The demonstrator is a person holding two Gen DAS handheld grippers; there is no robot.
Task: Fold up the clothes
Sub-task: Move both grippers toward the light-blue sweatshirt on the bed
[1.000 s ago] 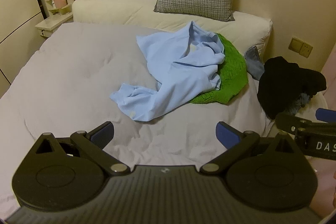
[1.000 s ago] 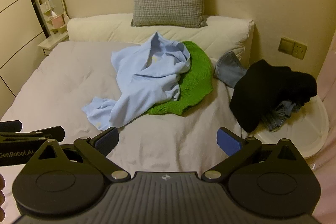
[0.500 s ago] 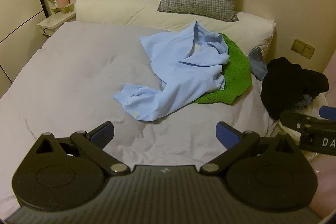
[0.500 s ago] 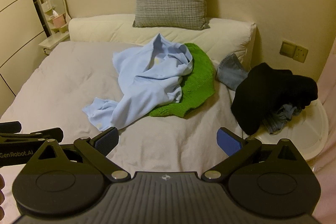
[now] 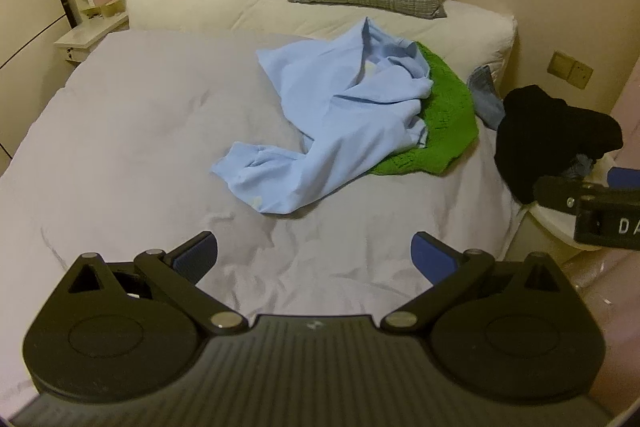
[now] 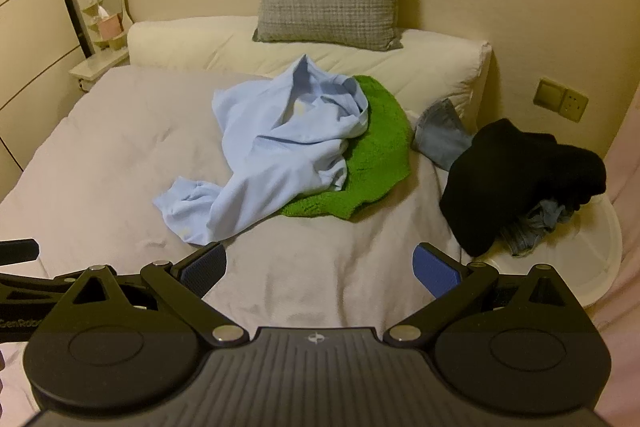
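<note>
While both are hovering spread and empty, left gripper point(image 5: 314, 253) is sitting nearer than right gripper point(image 6: 320, 267) to the light-blue shirt point(image 5: 340, 123), its sleeve trailing toward it.

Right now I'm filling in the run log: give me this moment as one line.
phase: approach | left gripper: open, empty | right gripper: open, empty | light blue shirt: crumpled on bed, overlapping green knit | folded: none
</note>
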